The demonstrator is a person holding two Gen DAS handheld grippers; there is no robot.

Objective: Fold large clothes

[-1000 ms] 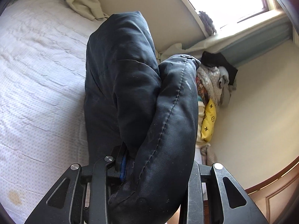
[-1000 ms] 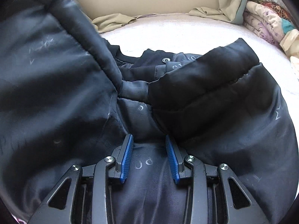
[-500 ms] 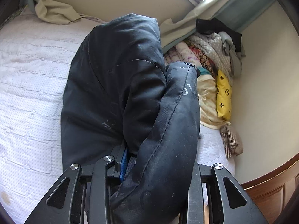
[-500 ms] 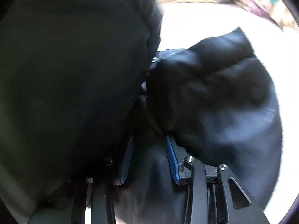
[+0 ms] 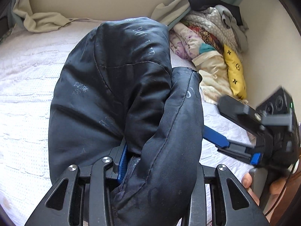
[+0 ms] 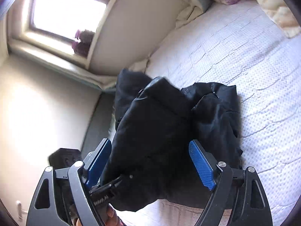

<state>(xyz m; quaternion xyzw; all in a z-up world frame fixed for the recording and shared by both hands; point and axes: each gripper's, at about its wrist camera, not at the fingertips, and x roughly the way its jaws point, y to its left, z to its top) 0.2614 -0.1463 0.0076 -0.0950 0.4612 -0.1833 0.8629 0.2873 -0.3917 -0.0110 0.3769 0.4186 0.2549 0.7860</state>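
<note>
A black padded jacket (image 5: pixel 116 86) is bunched into a thick bundle above the white bedspread (image 5: pixel 28 94). My left gripper (image 5: pixel 158 165) grips the bundle's near end. Its left blue pad (image 5: pixel 122 162) presses into the fabric, the other finger is hidden behind it, and the jaws are opening slightly. In the right wrist view the jacket (image 6: pixel 160 124) hangs beyond my right gripper (image 6: pixel 150 163), whose jaws are opening wide, and the blue pads (image 6: pixel 202 165) do not press on it. The right gripper (image 5: pixel 212 115) also shows at the right of the left wrist view, beside the bundle.
A pile of mixed clothes (image 5: pixel 207 43) with a yellow cushion (image 5: pixel 235 75) lies against the wall at the bed's far right. Beige cloth (image 5: pixel 41 20) is crumpled along the headboard. A window (image 6: pixel 65 13) sits above the bed's corner. A person's fingers (image 5: pixel 248 182) hold the right tool.
My right gripper opened wide, let go of the jacket, pulled back, rose and rolled. My left gripper carried the bundle sideways over the bed, and the right tool came into its view.
</note>
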